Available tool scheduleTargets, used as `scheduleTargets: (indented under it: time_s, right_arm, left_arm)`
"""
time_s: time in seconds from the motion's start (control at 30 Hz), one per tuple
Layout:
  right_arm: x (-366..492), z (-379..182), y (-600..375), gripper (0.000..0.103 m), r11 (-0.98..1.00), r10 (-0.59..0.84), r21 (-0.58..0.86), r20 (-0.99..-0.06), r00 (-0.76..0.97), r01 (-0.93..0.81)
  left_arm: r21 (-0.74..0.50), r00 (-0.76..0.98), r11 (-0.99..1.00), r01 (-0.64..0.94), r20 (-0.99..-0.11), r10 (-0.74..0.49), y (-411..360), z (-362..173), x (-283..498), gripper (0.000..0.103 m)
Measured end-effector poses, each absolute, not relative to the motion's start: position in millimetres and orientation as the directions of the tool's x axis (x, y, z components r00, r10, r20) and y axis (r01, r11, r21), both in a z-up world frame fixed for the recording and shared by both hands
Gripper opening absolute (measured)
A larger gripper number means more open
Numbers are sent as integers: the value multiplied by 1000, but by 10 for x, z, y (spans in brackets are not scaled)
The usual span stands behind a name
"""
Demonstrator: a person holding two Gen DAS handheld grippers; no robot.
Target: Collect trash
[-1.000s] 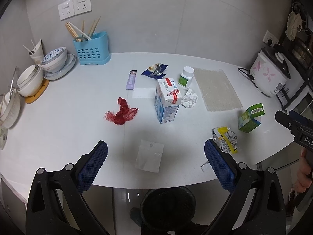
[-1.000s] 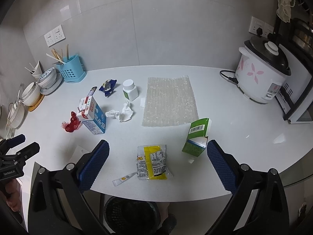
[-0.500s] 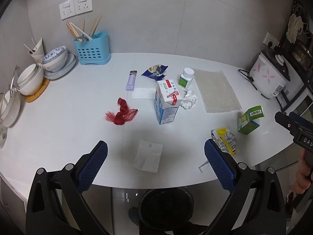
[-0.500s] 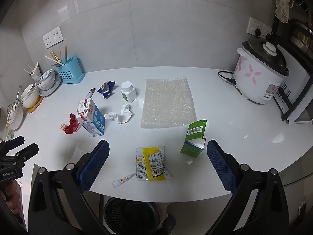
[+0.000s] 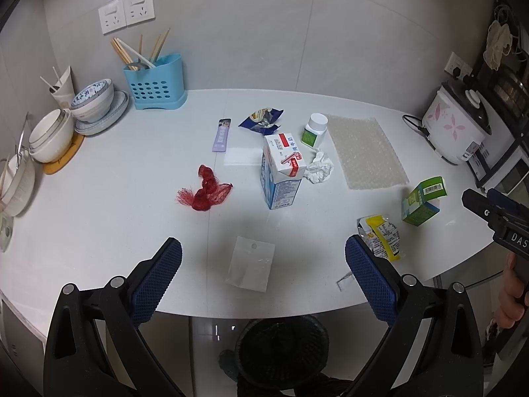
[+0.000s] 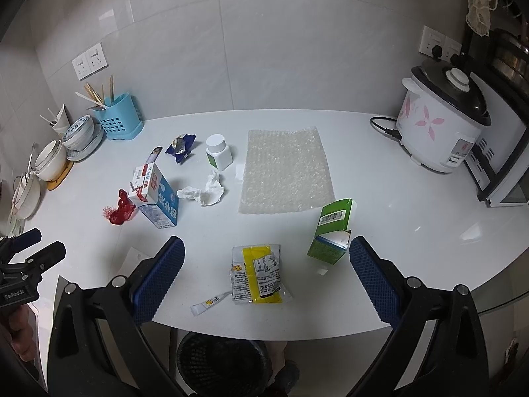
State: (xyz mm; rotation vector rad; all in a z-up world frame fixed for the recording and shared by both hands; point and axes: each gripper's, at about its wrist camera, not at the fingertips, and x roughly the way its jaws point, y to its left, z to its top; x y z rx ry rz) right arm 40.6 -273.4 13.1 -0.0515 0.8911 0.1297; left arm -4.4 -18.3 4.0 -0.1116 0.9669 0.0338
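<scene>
White counter (image 5: 99,198), 2 cartons, 1 red net (image 5: 206,190), 1 bin (image 6: 221,360), both grippers wide open, empty.

On the white table (image 5: 99,198) we see a blue-and-white milk carton (image 5: 281,172) standing right of the red mesh net (image 5: 205,192); the black wire bin (image 6: 221,360) sits below the table's near edge.

The right claw (image 5: 496,211), seen at the right edge of the left view, bears "DAS". The left claw (image 6: 29,248), at the left edge of the right view, reads "GenRobot.AI". The green carton (image 6: 330,231) shows a barcode, digits unreadable.
</scene>
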Motion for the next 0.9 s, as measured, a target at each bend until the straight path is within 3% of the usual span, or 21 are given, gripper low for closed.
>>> scheduleTargets:
  time_s: [0.4,0.9]
  right_arm:
    - [556,-94,-2825,96,994,82,23,-812,578,-109]
    - [788,-504,-3258,96,1000,28,19,-852,522,-22]
  left_arm:
    - [-71,528,994,-84,-849,-16,-95,-190,83,97]
    - [-72,402,996,-52,-915,-45,-110,-1033,330,97]
